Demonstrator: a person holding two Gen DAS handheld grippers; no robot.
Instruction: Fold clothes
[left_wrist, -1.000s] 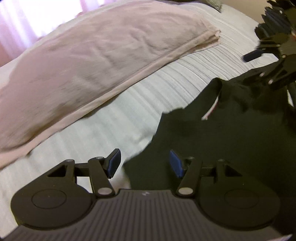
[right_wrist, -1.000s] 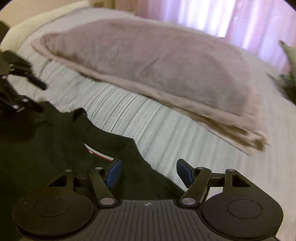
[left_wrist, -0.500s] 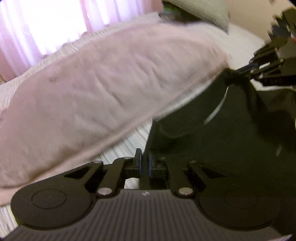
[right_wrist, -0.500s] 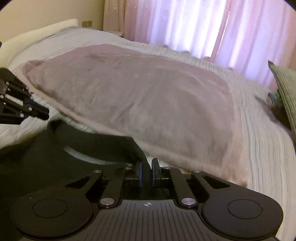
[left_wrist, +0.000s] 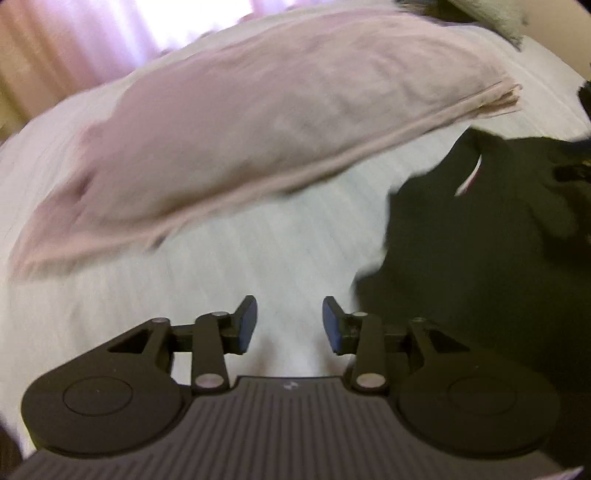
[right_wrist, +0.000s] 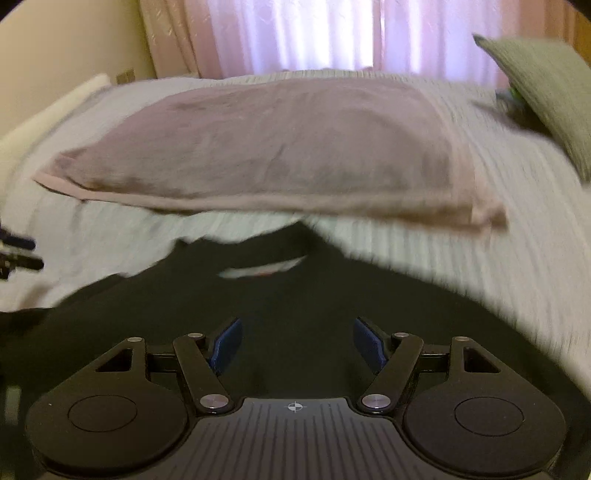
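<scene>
A black garment lies spread on a pale striped bed, its neckline toward a folded pinkish-grey blanket lying just beyond it, probably laid flat so it can be folded. The left gripper hovers over bare bedding just beside the garment's edge, its fingers partly apart and opening with nothing between them. The right gripper hangs above the middle of the garment, its fingers wide and opening, gripping no cloth, which suggests both have let go.
</scene>
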